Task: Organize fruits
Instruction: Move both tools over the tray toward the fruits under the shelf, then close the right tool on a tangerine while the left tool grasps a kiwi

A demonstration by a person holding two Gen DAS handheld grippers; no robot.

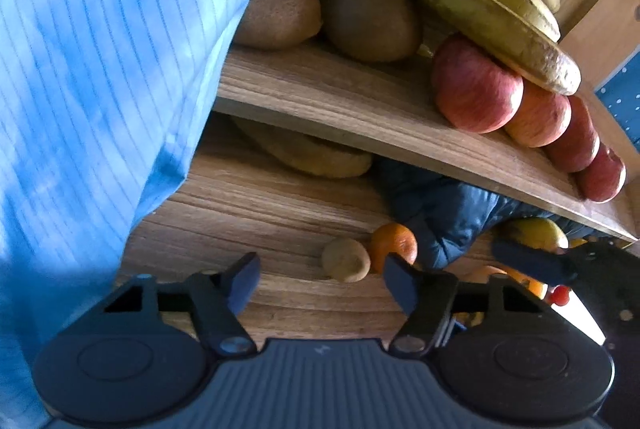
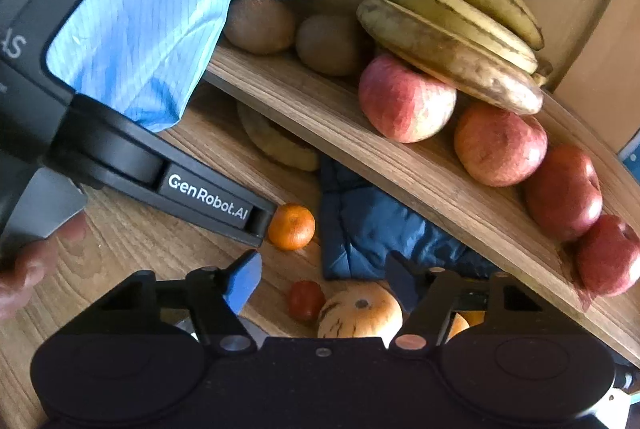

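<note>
A wooden shelf (image 1: 340,101) (image 2: 400,165) holds two kiwis (image 1: 372,21) (image 2: 332,45), a bunch of bananas (image 1: 492,9) (image 2: 452,33) and a row of red apples (image 1: 476,89) (image 2: 406,99). On the wooden table below lie a mandarin (image 1: 394,247) (image 2: 292,227), a small pale kiwi (image 1: 346,260), a cherry tomato (image 2: 306,300) and a striped pale melon (image 2: 360,315). My left gripper (image 1: 320,281) is open and empty above the table. My right gripper (image 2: 324,281) is open and empty, just above the melon and tomato.
A blue sleeve (image 1: 100,69) (image 2: 152,21) covers the left side. A dark blue padded cloth (image 1: 440,213) (image 2: 372,229) lies under the shelf, beside another banana (image 1: 312,153) (image 2: 276,141). The left gripper's body (image 2: 208,197) crosses the right wrist view. More fruit (image 1: 532,233) lies at the right.
</note>
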